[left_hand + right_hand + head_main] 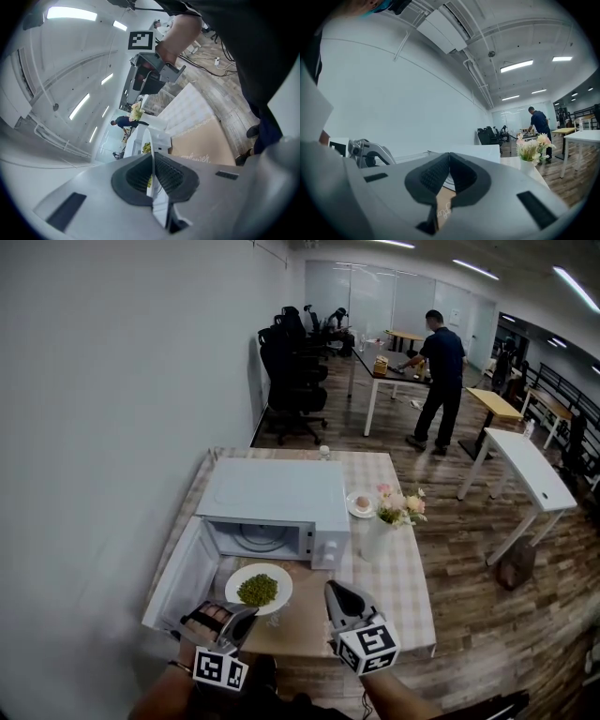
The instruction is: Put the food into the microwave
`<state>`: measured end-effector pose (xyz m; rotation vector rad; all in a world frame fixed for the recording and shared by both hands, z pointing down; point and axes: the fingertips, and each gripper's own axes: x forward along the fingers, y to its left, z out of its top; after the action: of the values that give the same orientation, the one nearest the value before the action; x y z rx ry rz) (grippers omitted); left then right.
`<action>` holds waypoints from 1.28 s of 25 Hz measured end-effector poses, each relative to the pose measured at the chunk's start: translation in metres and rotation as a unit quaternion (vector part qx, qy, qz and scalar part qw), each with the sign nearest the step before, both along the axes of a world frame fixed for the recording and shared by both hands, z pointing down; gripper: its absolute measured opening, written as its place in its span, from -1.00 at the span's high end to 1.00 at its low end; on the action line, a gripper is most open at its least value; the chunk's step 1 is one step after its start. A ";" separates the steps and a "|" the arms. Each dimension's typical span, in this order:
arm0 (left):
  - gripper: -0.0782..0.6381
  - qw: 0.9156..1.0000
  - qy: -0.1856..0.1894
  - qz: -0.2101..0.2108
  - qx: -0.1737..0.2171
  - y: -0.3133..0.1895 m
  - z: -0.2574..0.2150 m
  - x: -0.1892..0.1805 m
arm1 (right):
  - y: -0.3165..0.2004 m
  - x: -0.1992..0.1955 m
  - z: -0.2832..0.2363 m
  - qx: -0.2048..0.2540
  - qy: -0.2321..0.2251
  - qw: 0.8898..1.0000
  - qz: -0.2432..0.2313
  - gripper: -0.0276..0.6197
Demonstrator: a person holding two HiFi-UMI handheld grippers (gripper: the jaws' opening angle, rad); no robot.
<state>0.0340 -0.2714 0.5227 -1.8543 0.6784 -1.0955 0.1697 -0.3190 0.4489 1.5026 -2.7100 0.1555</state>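
Food [257,590] was held on a white plate [282,585], clamped at its seven-o'clock rim by the left gripper [244,614], just outside the open microwave [272,498] at six o'clock. The right gripper [334,591] was clenched empty. Insertion was judged outstanding.

Both grippers are down at the near edge, pointing far. Left gripper [240,614] is rolled on its side and angled right, jaws clamped on the plate [234,576] rim. Right gripper [336,592] sits just right of it, jaws pressed together with nothing between them. Forearms [398,699] trail in behind.
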 end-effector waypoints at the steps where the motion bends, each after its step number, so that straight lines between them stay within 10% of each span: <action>1: 0.73 1.000 0.001 0.001 -0.001 -0.005 0.003 -0.001 | -0.003 -0.001 0.000 0.000 0.001 1.000 0.000 0.89; 32: 0.73 0.997 0.001 -0.006 -0.078 -0.163 0.109 -0.031 | -0.108 -0.027 0.029 -0.042 0.038 0.998 0.038 0.89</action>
<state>0.0029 -0.4347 0.6313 -1.9860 0.6206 -1.1832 0.1432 -0.4269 0.4775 1.5555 -2.5552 0.2078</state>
